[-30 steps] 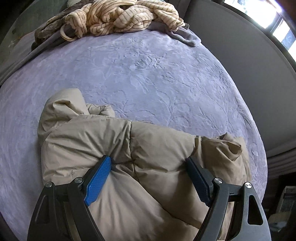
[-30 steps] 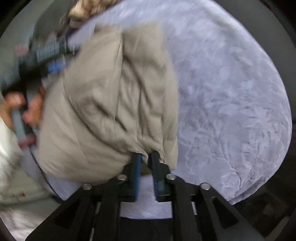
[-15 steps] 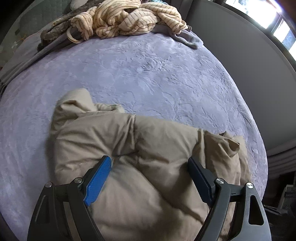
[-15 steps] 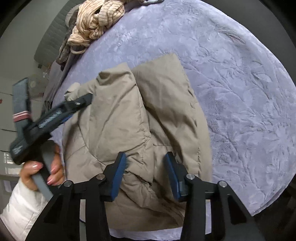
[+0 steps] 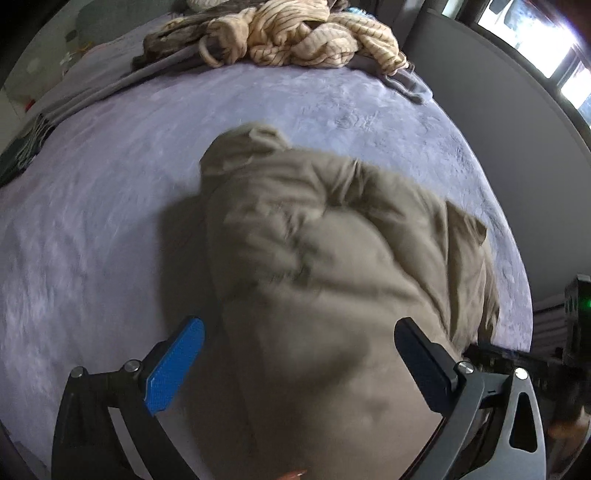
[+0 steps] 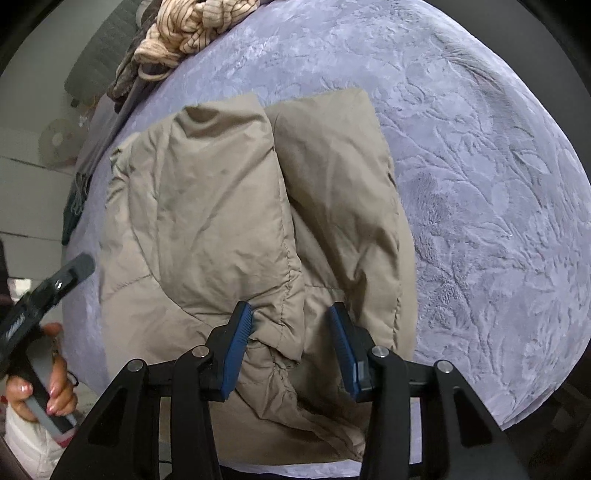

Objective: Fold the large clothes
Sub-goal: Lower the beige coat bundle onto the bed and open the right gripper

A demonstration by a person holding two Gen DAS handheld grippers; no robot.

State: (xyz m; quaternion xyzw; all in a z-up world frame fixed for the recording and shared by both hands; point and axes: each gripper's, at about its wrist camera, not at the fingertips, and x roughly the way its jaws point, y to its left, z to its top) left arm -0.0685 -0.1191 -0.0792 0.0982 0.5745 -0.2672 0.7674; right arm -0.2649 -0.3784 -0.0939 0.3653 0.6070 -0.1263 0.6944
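Note:
A beige puffer jacket (image 5: 332, 240) lies folded in a bundle on the lavender bed cover (image 5: 92, 221). My left gripper (image 5: 299, 325) hovers over its near left edge with the jaws opening wide. The left pad is over bare cover and neither pad presses the fabric. In the right wrist view the jacket (image 6: 207, 192) shows two folded panels side by side. My right gripper (image 6: 290, 308) stands open astride a raised fold at the near edge, not pinching it. A hand (image 6: 55, 387) holds the left gripper (image 6: 55, 284) at that view's left edge.
A heap of cream striped clothes (image 5: 295, 33) and dark garments lies at the far end of the bed, also seen as the striped heap (image 6: 192, 33). A grey wall (image 5: 498, 110) runs along the bed's right side. Bare bed cover (image 6: 498, 221) spreads to the jacket's right.
The left gripper's jaws widened and it pulled back off the jacket, which now sits further right in its view. The right gripper let go of the jacket edge and opened over a fold.

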